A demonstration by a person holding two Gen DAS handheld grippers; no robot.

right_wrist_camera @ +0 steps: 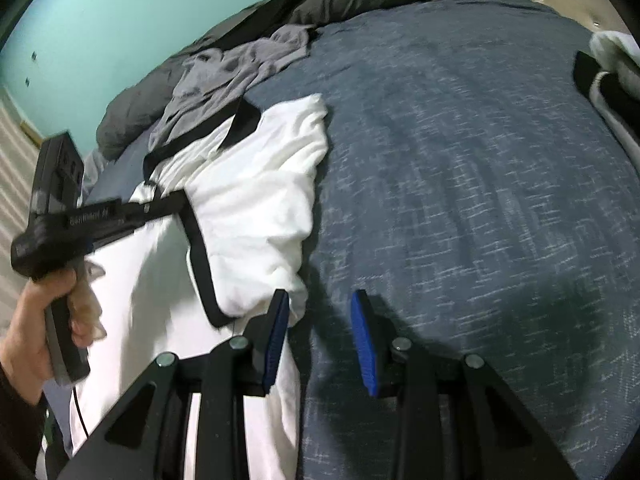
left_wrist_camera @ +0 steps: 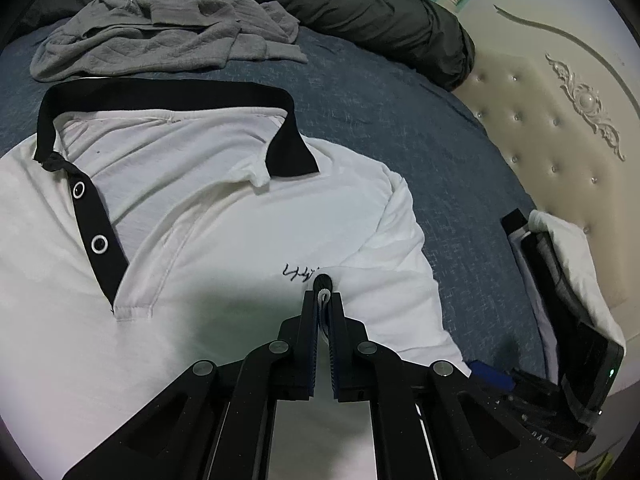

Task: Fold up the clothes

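A: Left tool?
B: Jaws pinched together on a fold of the white shirt, black trim showing at the tips, beside the small chest lettering.
A: Right tool?
B: Partly open, holding nothing; one blue pad touches the shirt's side edge, the other stands over the blue bed cover.
A: Shirt's position?
B: Flat on the bed, collar away from the tools. A crumpled grey garment lies beyond the collar.

Bed with blue-grey cover; white polo shirt lower left, grey garment upper left, dark quilt top, folded pile right edge
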